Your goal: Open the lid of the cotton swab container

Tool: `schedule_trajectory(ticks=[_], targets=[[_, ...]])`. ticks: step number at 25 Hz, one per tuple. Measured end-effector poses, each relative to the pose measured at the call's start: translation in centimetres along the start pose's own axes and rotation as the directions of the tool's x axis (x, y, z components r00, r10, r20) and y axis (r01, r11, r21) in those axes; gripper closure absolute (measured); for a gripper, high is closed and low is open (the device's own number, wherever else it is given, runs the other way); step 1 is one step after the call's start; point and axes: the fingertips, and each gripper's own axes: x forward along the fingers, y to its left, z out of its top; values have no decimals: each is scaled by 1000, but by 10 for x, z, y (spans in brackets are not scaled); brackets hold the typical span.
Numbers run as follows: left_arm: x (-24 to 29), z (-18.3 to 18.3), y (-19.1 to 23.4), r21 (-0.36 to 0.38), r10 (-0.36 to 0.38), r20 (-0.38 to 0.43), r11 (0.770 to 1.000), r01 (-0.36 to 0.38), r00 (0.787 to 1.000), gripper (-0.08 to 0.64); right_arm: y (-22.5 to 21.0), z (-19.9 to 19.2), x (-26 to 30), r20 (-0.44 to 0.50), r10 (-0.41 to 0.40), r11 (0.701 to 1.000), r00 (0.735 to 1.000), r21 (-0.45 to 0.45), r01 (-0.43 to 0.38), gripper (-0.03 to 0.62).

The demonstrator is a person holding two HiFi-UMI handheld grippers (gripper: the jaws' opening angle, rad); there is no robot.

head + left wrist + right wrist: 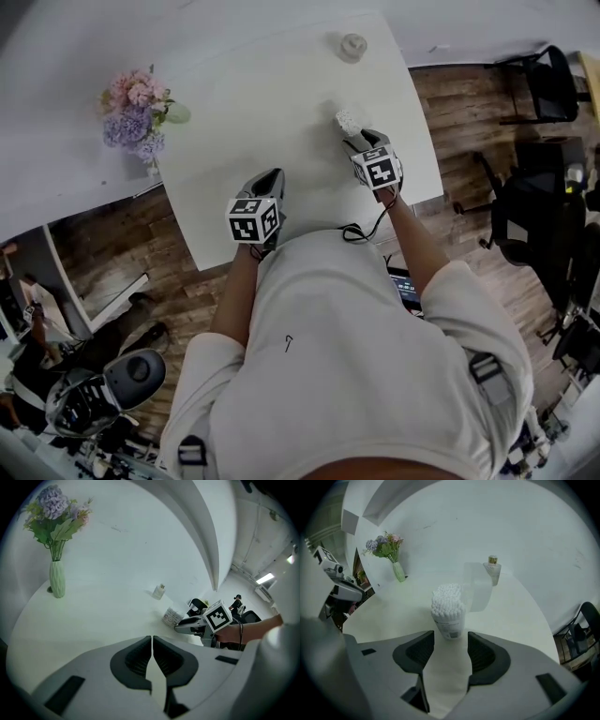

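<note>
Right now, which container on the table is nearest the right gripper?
The cotton swab container, its swab tips exposed, stands just ahead of the right gripper's open jaws. The small bottle and the flower vase stand farther back.

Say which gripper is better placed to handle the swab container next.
Right. The right gripper has open jaws facing the swab container just ahead; the left gripper is shut and off to the side.

Place: you stand in an office-like workroom.
Signs: around you are black office chairs (548,84), a wood-plank floor (464,112), a white bench (272,122) and a vase of flowers (139,117).
</note>
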Motion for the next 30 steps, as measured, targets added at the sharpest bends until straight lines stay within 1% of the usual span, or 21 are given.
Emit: schedule_trajectory(ticks=[4, 6, 9, 14, 16, 19, 22, 24, 27, 30], targets=[[6, 2, -3, 30, -24, -13, 999, 24, 1000, 532, 2, -11, -13, 12, -22, 998, 1000, 51, 21, 376], [9, 5, -5, 50, -36, -9, 998, 37, 999, 532, 3, -16, -21, 22, -38, 997, 999, 67, 36, 394], [13, 14, -12, 89, -55, 2, 995, 54, 999, 532, 9, -19, -38, 46, -65, 994, 997, 95, 60, 461], [23, 28, -30, 154, -106, 17, 983, 102, 994, 532, 18, -10, -70, 113, -124, 984, 986, 145, 107, 594], [25, 30, -34, 183, -116, 6, 977, 113, 993, 532, 25, -4, -78, 147, -135, 981, 980, 161, 111, 595], [23, 36, -41, 223, -130, 3, 967, 126, 992, 532, 38, 10, -91, 209, -142, 981, 968, 159, 109, 595], [17, 49, -54, 274, -151, 31, 952, 137, 988, 532, 44, 23, -109, 274, -163, 979, 948, 166, 120, 595], [9, 63, -63, 306, -174, 76, 941, 143, 982, 532, 47, 39, -124, 326, -181, 975, 928, 184, 126, 595], [-6, 86, -77, 341, -199, 155, 930, 137, 968, 532, 48, 64, -151, 402, -220, 969, 889, 192, 153, 595], [-19, 101, -84, 374, -208, 206, 920, 120, 956, 532, 49, 89, -179, 468, -257, 964, 845, 187, 190, 595]])
